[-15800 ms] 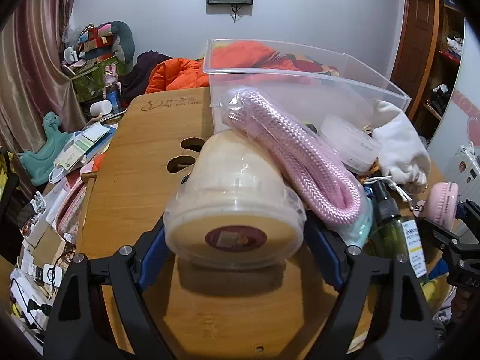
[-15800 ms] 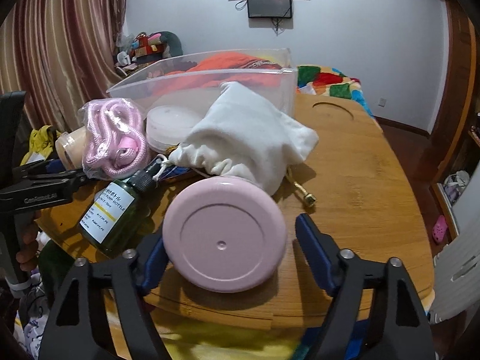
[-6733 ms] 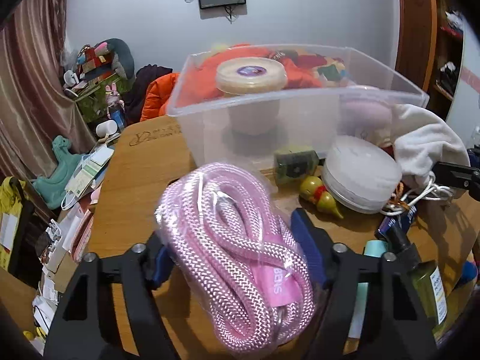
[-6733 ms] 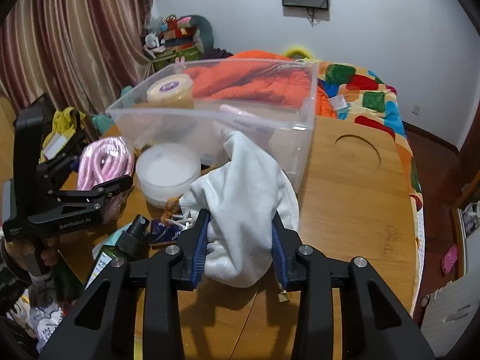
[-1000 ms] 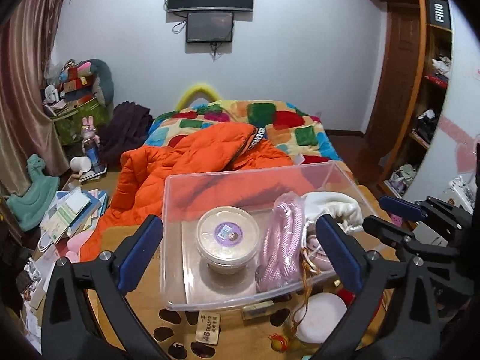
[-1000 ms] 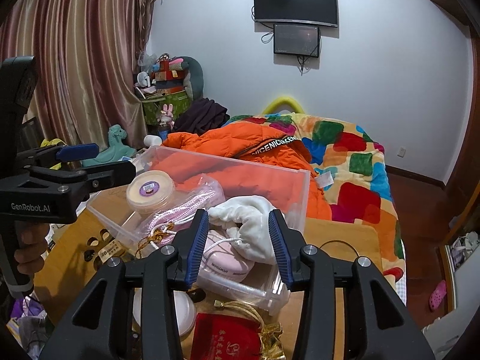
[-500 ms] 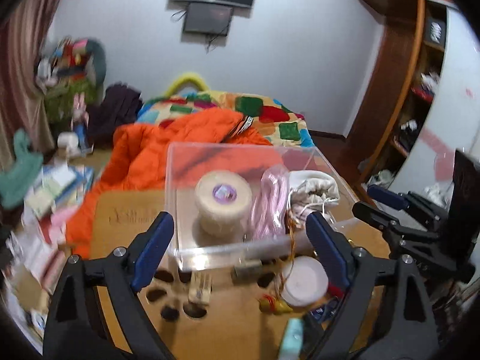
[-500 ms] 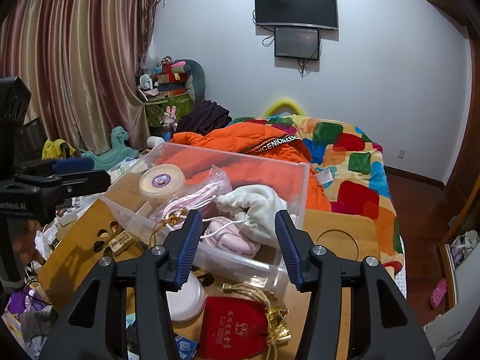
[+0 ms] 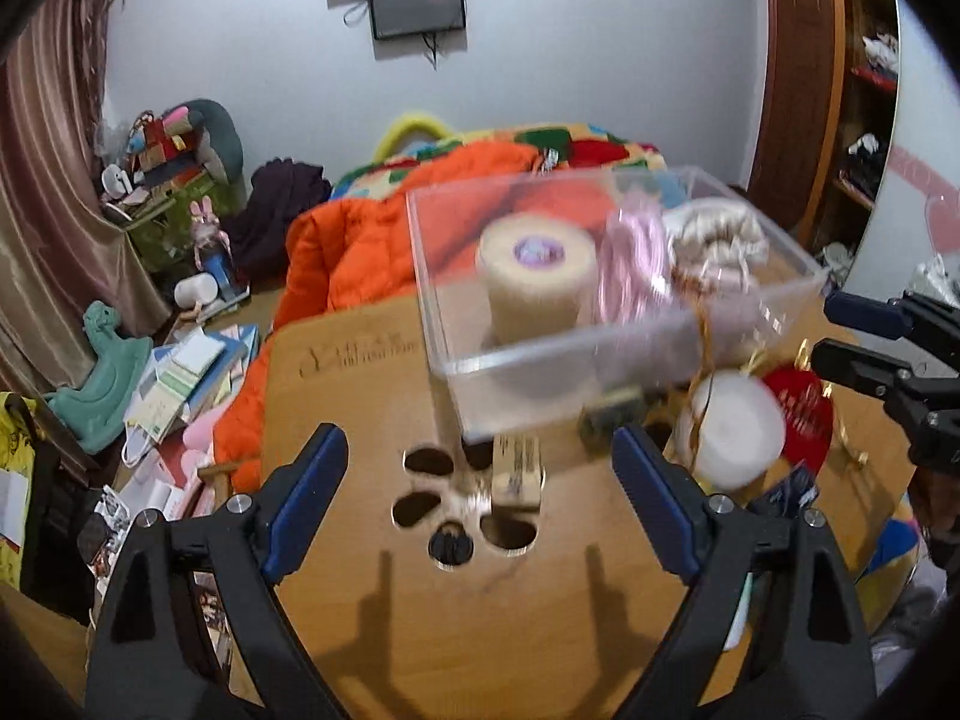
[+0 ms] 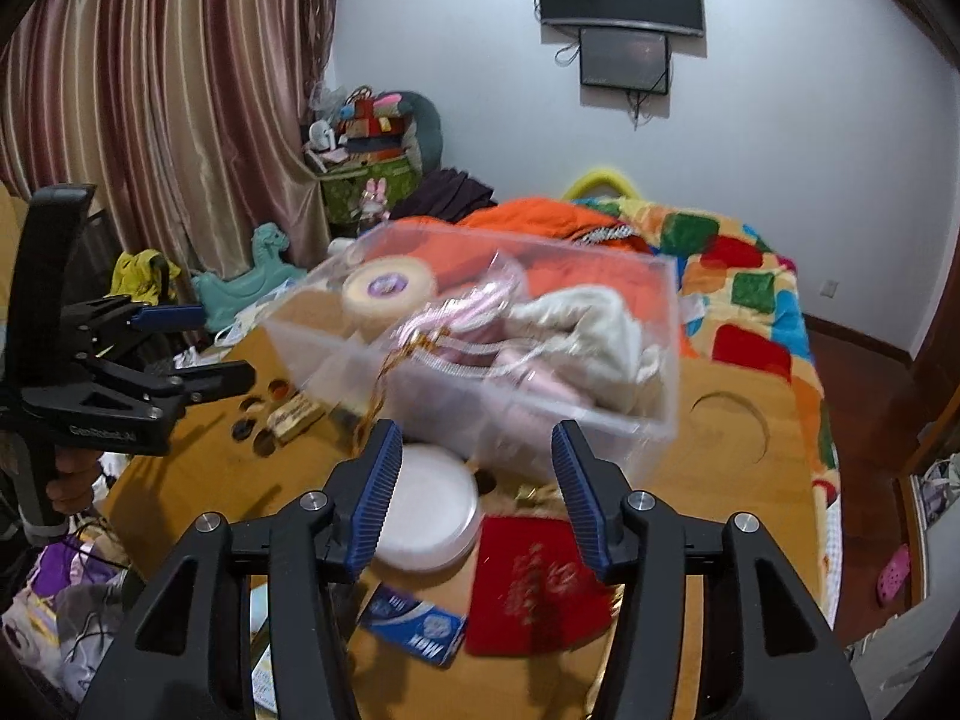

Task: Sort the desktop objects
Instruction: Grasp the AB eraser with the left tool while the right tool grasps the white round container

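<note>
While hanging over the wooden table (image 9: 360,396), left gripper (image 9: 474,480) and right gripper (image 10: 471,474) both gaping wide, grasping nothing, facing the clear bin (image 10: 600,414).

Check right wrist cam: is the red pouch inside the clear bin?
No, the red pouch lies flat on the table in front of the clear bin, below the open right gripper.
</note>
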A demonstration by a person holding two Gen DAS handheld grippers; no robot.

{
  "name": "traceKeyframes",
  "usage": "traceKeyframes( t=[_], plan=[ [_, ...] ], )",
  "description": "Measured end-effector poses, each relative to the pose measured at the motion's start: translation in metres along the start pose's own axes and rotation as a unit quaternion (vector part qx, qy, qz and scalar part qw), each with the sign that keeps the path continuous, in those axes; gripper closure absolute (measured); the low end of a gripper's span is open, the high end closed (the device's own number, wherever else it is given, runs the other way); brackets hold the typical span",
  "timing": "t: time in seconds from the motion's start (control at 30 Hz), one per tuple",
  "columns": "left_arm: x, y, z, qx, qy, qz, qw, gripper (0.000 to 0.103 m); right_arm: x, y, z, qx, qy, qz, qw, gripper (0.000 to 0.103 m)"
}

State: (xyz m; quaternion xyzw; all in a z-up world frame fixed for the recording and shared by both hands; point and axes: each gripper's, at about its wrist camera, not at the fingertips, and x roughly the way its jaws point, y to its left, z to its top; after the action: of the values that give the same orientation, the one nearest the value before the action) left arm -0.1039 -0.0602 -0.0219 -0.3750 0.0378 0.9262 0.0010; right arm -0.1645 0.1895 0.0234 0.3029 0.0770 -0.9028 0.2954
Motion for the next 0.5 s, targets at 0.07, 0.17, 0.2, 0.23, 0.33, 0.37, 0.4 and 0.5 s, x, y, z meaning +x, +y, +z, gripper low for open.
traceKeyframes(
  t=[0.07, 0.17, 0.2, 0.23, 0.33, 0.37, 0.4, 0.5],
  plan=[
    [0.005, -0.001, -0.005, 0.002, 0.009, -0.007, 0.9999, 0.012, 0.004, 0.003, -0.006, 0.002, 0.012, 0.004, 1.0, 0.055],
    [0.014, 0.001, -0.01, -0.003, 0.024, -0.015, 0.9996, 0.014, 0.01, 0.005, -0.014, 0.006, 0.03, 0.013, 0.999, 0.055],
    [0.017, 0.001, -0.011, -0.004, 0.029, -0.017, 0.9994, 0.019, 0.011, 0.006, -0.017, 0.009, 0.036, 0.017, 0.999, 0.055],
    [0.02, 0.002, -0.012, -0.004, 0.034, -0.021, 0.9992, 0.025, 0.013, 0.006, -0.019, 0.009, 0.04, 0.02, 0.999, 0.055],
    [0.032, 0.002, -0.014, 0.002, 0.055, -0.02, 0.9983, 0.035, 0.018, 0.012, -0.026, 0.005, 0.054, 0.025, 0.998, 0.055],
    [0.034, 0.002, -0.014, 0.002, 0.057, -0.023, 0.9981, 0.036, 0.02, 0.014, -0.028, 0.001, 0.059, 0.025, 0.998, 0.055],
    [0.036, 0.003, -0.016, 0.001, 0.059, -0.028, 0.9979, 0.036, 0.023, 0.016, -0.03, -0.003, 0.066, 0.024, 0.998, 0.055],
    [0.042, 0.003, -0.017, -0.005, 0.063, -0.042, 0.9971, 0.036, 0.028, 0.017, -0.032, -0.008, 0.078, 0.025, 0.997, 0.055]
  ],
)
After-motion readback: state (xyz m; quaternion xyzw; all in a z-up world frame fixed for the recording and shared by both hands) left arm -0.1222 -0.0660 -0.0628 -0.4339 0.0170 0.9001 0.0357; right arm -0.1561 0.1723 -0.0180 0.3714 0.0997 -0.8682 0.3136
